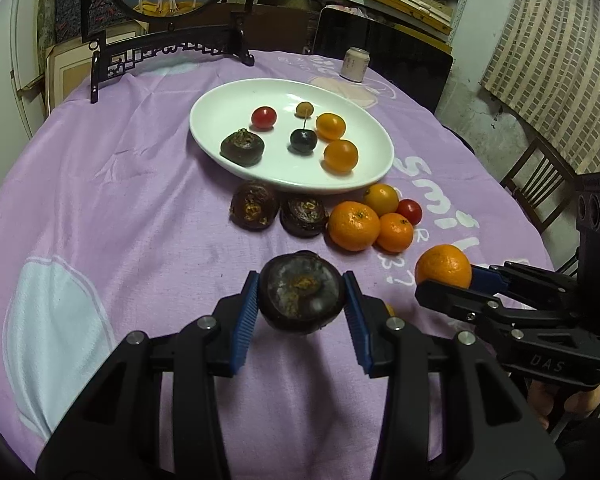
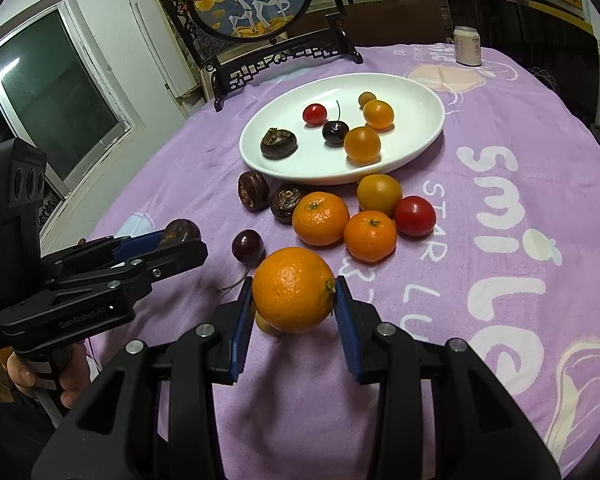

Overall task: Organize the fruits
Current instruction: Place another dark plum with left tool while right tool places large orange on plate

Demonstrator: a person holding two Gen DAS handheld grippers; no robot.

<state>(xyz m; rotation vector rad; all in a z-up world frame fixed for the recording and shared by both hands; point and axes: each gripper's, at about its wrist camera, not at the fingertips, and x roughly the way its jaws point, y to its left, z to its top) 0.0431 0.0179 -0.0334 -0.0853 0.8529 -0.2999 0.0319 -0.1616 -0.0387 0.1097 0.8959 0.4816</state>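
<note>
My left gripper (image 1: 301, 294) is shut on a dark brown water chestnut (image 1: 302, 292), held above the purple cloth; it also shows in the right wrist view (image 2: 182, 232). My right gripper (image 2: 294, 292) is shut on an orange (image 2: 294, 290), seen at the right in the left wrist view (image 1: 443, 267). A white oval plate (image 1: 356, 184) holds a water chestnut (image 1: 242, 147), a red tomato (image 1: 264, 117), a dark cherry (image 1: 303, 140), two yellow-orange fruits (image 1: 340, 155) and a small brown one.
In front of the plate lie two water chestnuts (image 1: 254, 205), two mandarins (image 1: 354, 225), a yellow fruit and a red tomato (image 1: 409, 211). A loose cherry (image 2: 247, 247) lies near my right gripper. A framed deer screen (image 2: 256, 0) and a can (image 2: 467, 46) stand at the back.
</note>
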